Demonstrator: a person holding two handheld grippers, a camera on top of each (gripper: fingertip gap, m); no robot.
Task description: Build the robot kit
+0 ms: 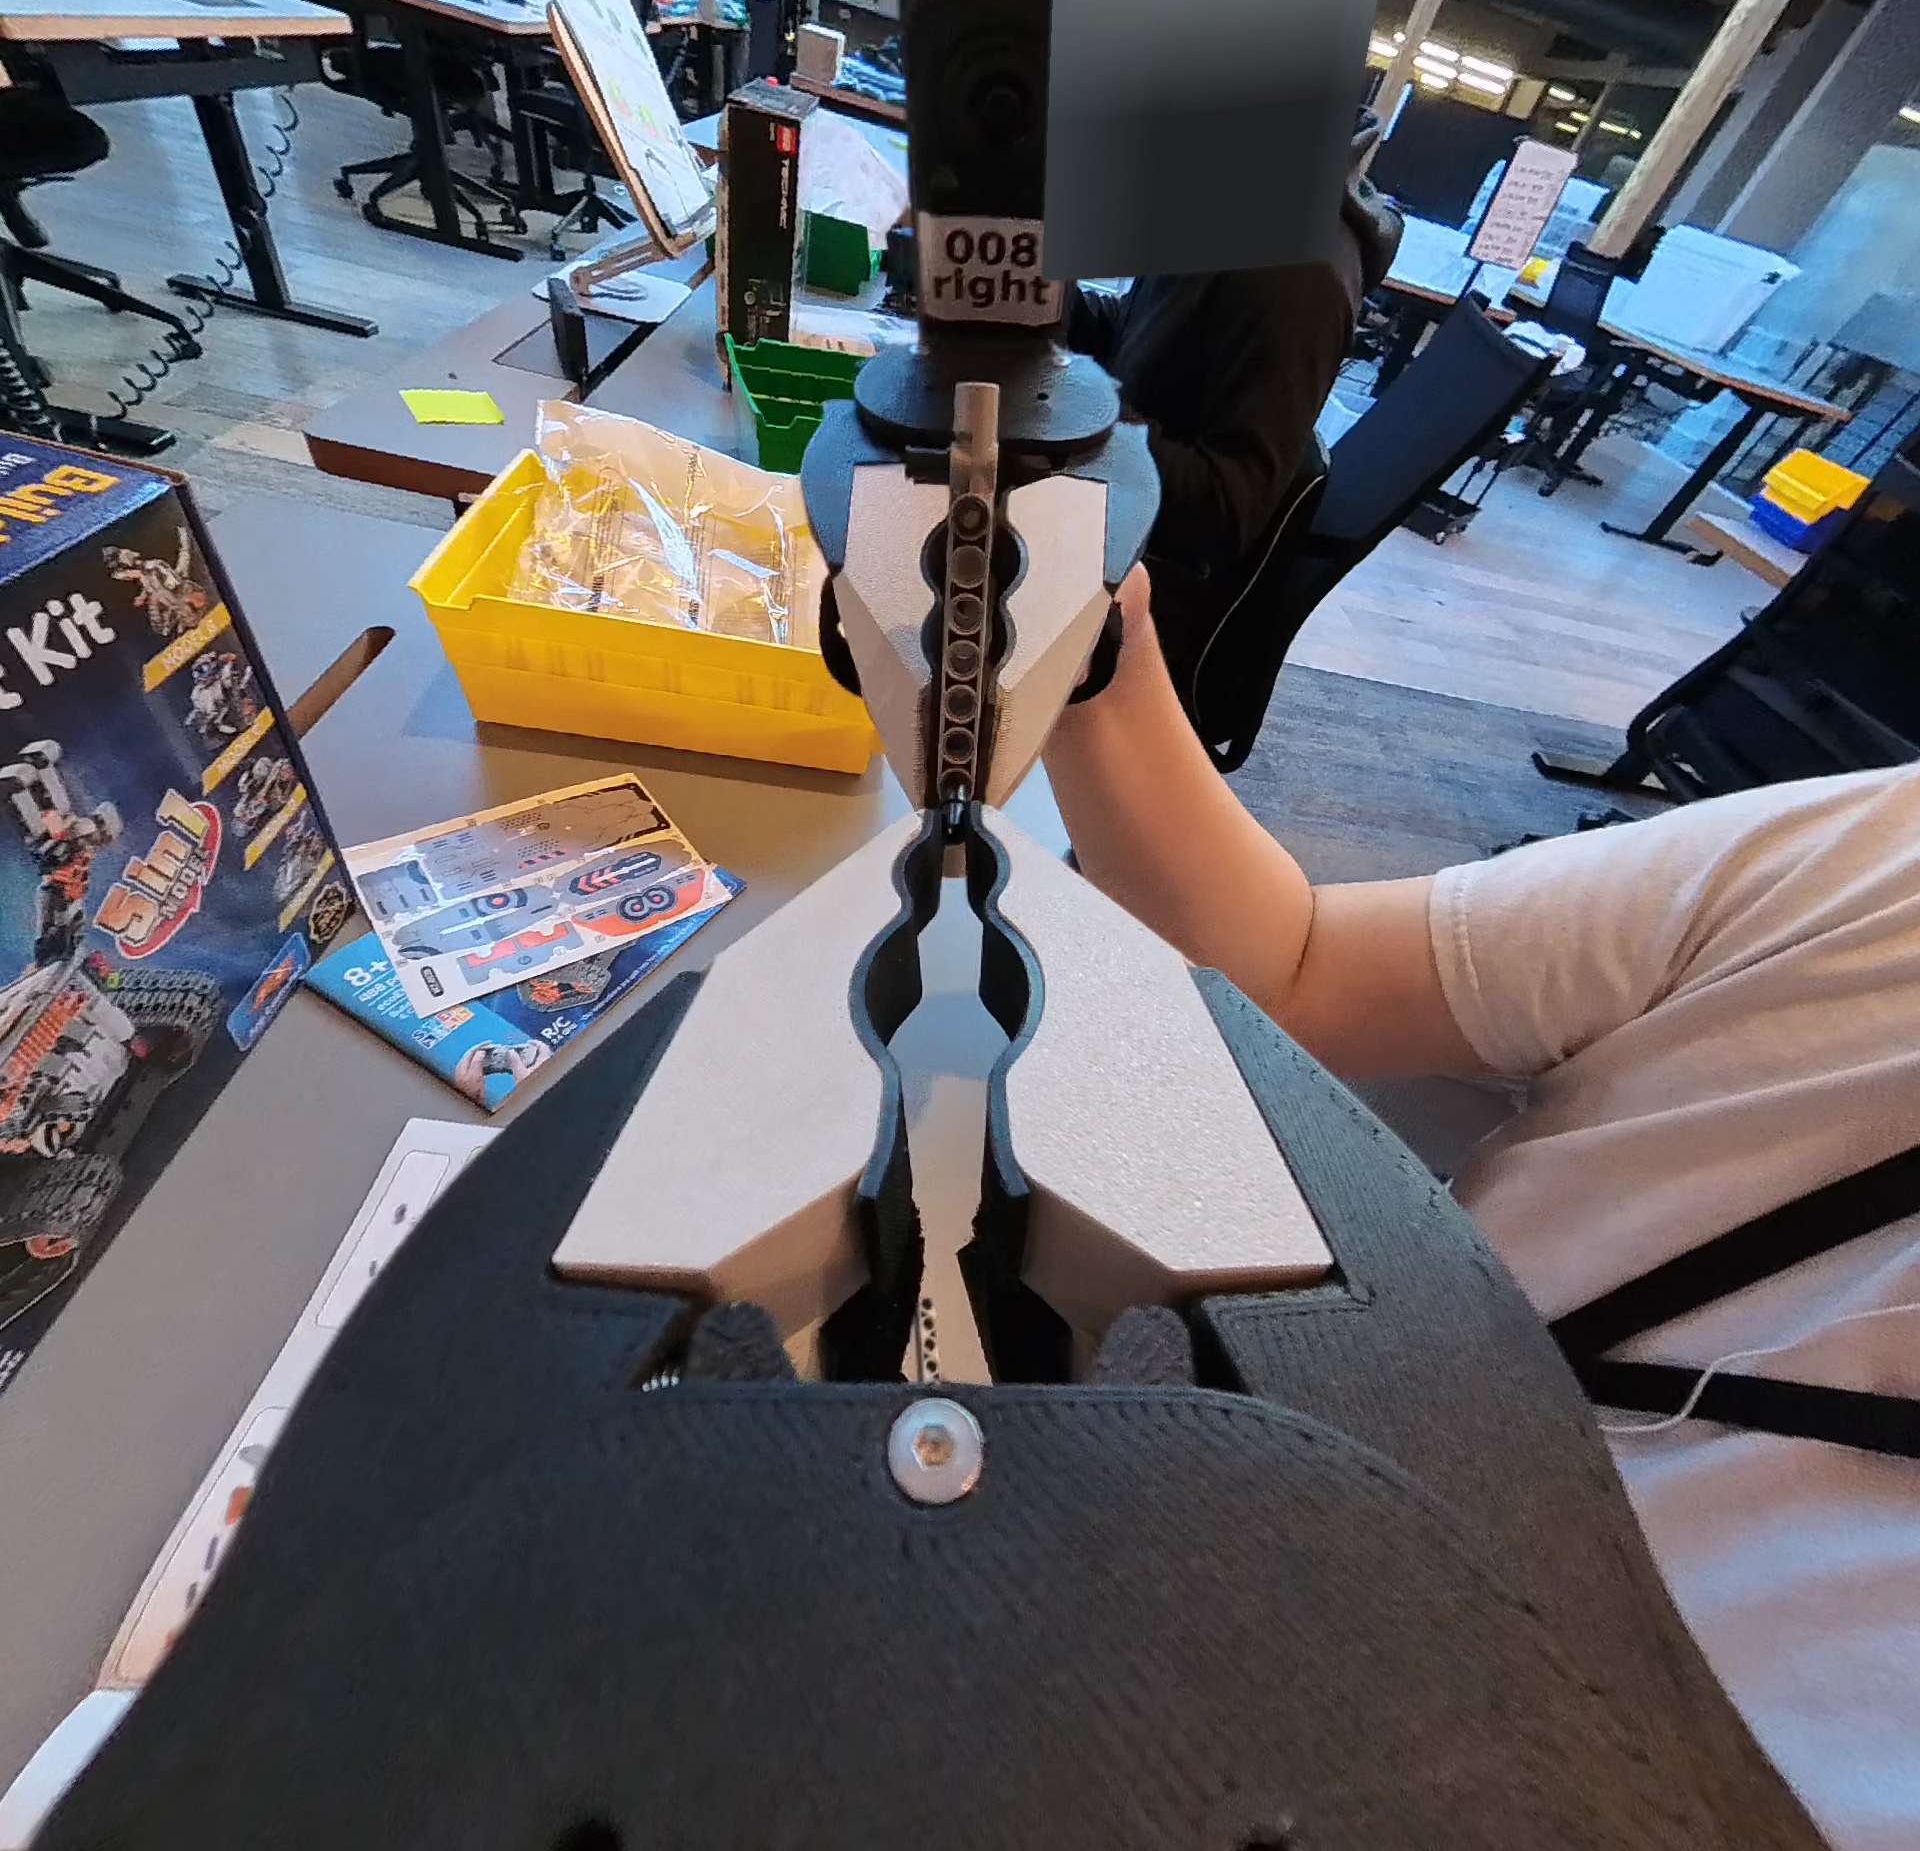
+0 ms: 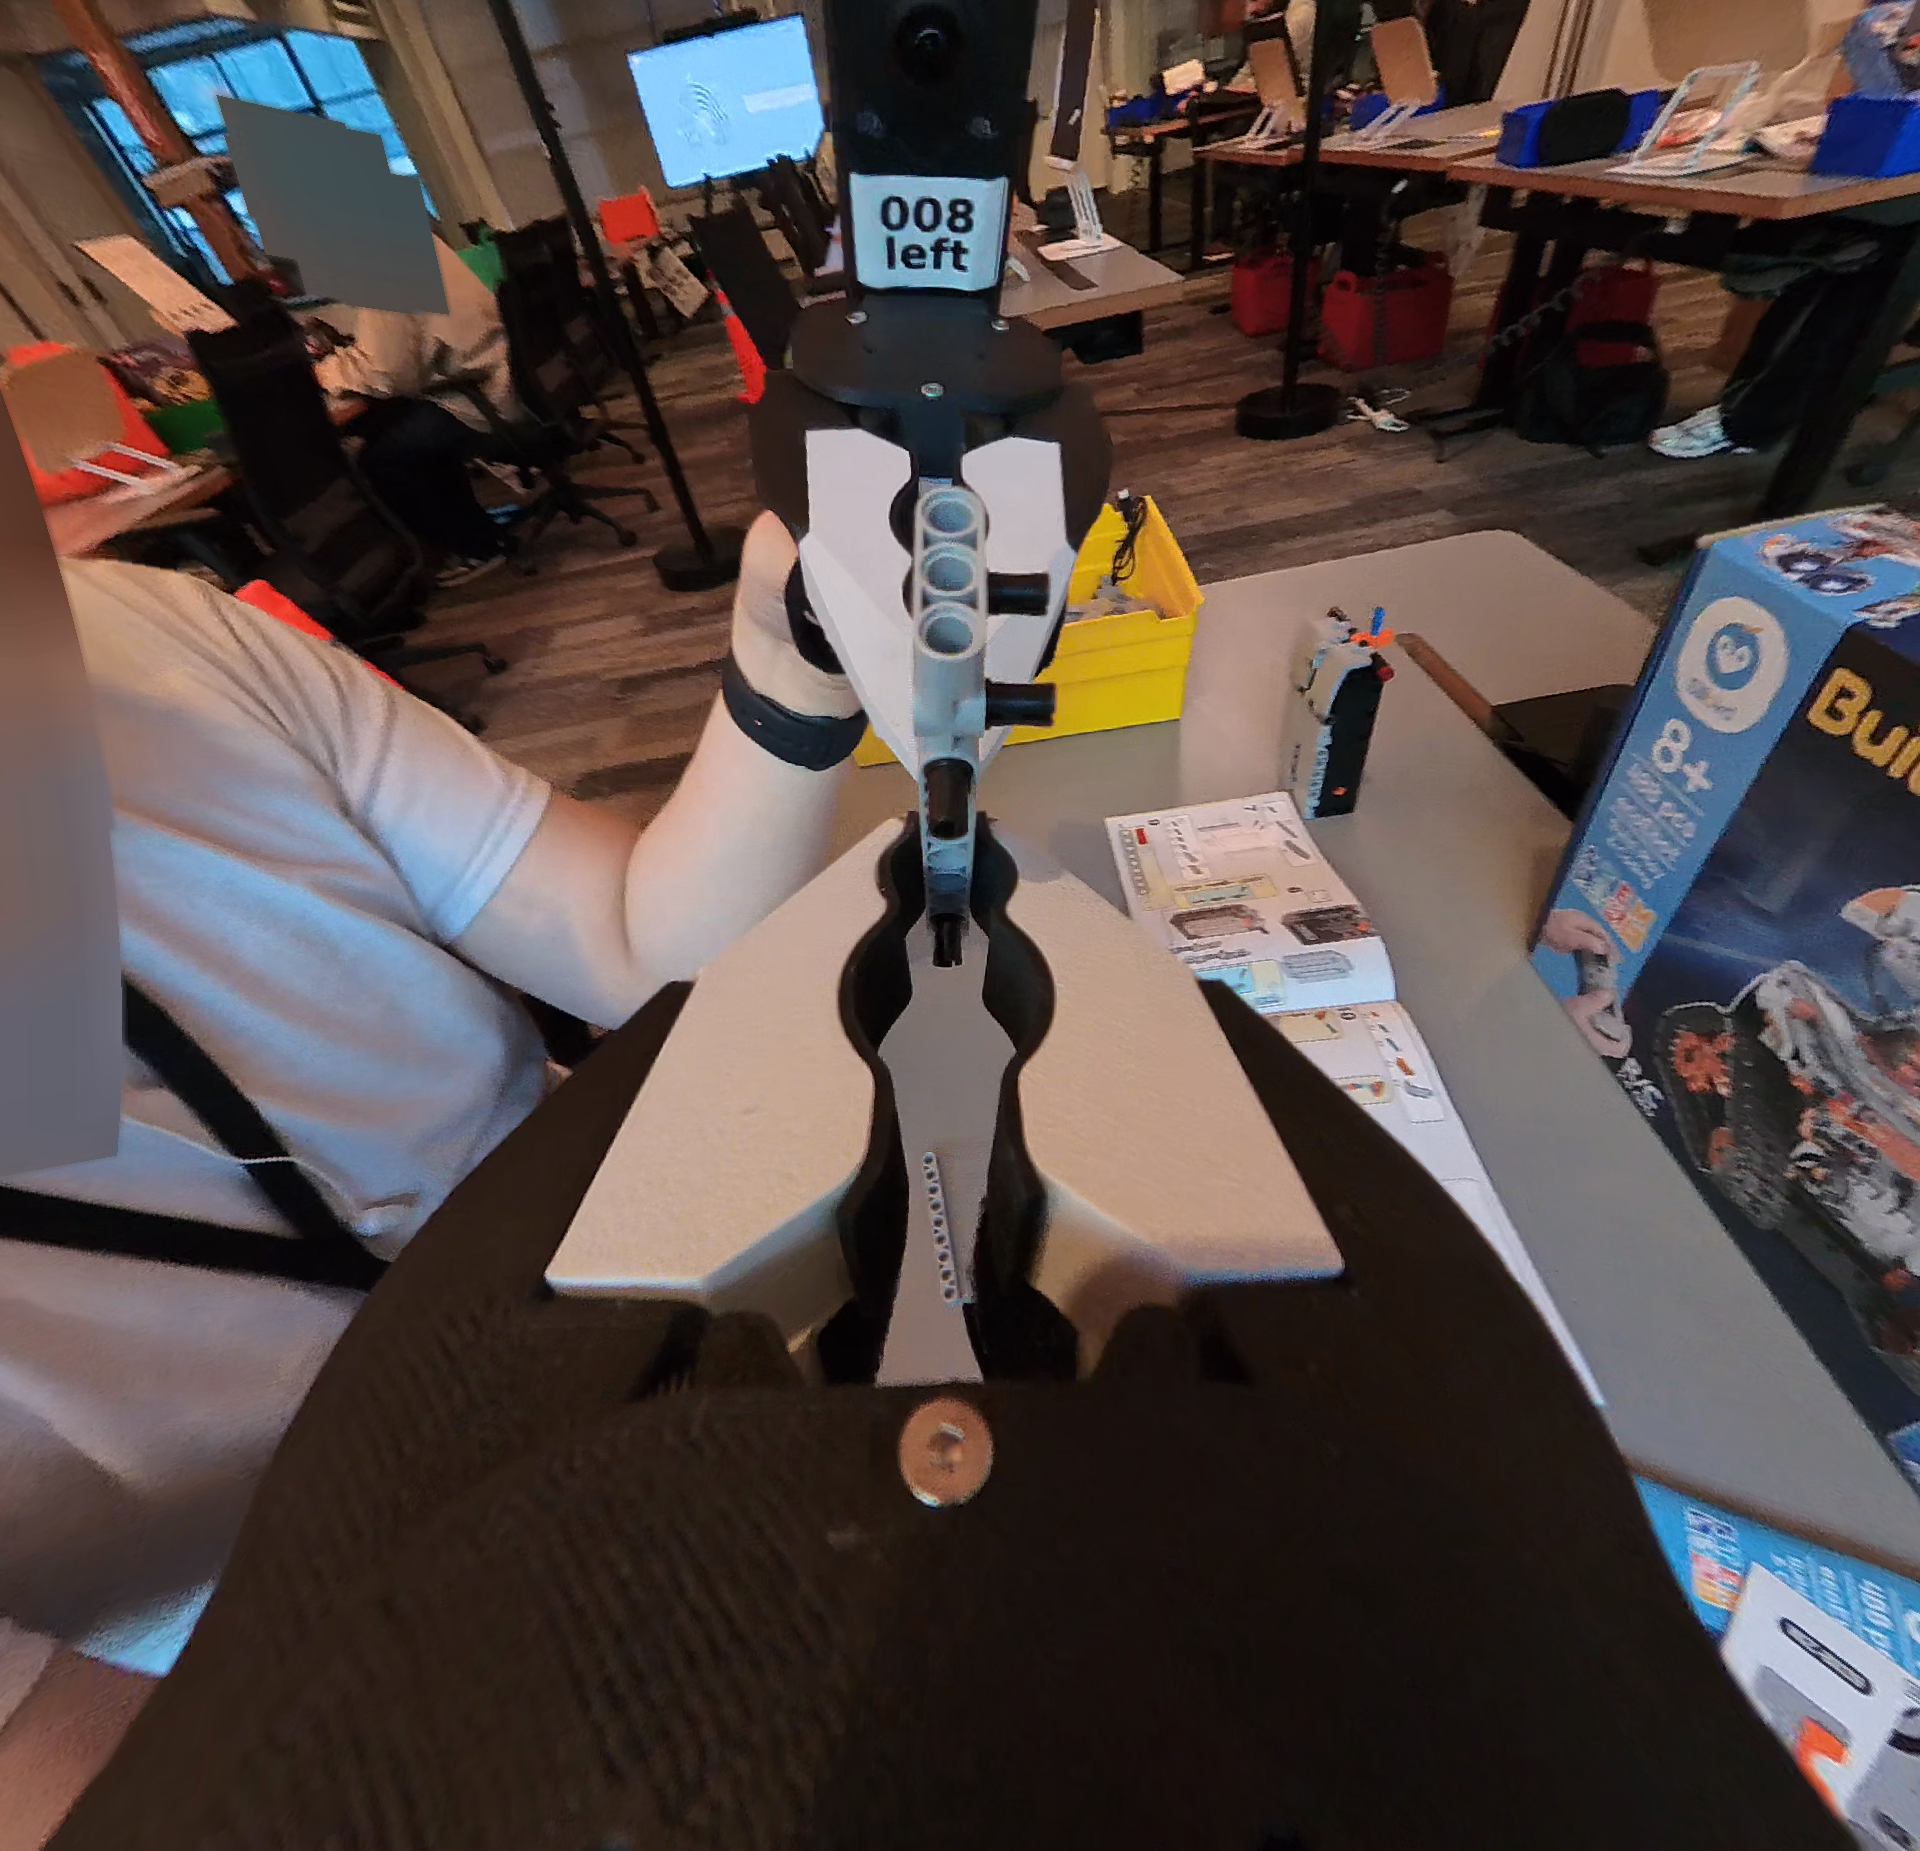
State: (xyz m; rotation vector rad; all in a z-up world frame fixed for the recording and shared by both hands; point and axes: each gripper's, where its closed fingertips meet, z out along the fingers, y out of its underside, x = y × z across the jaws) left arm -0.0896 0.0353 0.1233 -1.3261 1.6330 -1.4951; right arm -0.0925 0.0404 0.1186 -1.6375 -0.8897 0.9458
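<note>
Left tool (image 1: 954, 833) pressed together, tips pinching a small black pin (image 1: 952, 816). Right tool (image 2: 948, 871) tips closed on the end of a long grey holed beam (image 2: 948, 658); beam runs straight ahead from the right tool toward the left one, three open holes facing the right wrist camera, black pegs (image 2: 1016, 592) sticking out its side. From the left wrist view the same beam (image 1: 964, 638) shows dark, sitting in the right tool's jaws (image 1: 951, 793), its near end meeting the pin. The two tools are nose to nose above the tabletop (image 1: 416, 741).

Left of the left tool: sticker sheet (image 1: 530, 882) on a blue booklet (image 1: 499, 1032), further out a kit box (image 1: 135, 866). Ahead-left: yellow bin (image 1: 623, 658) holding clear plastic bags (image 1: 665, 534).

Right of the right tool: open instruction booklet (image 2: 1247, 897), beyond it a small partly built model (image 2: 1335, 721), standing upright. A loose white holed beam (image 2: 940, 1225) lies on the tabletop under the right tool
</note>
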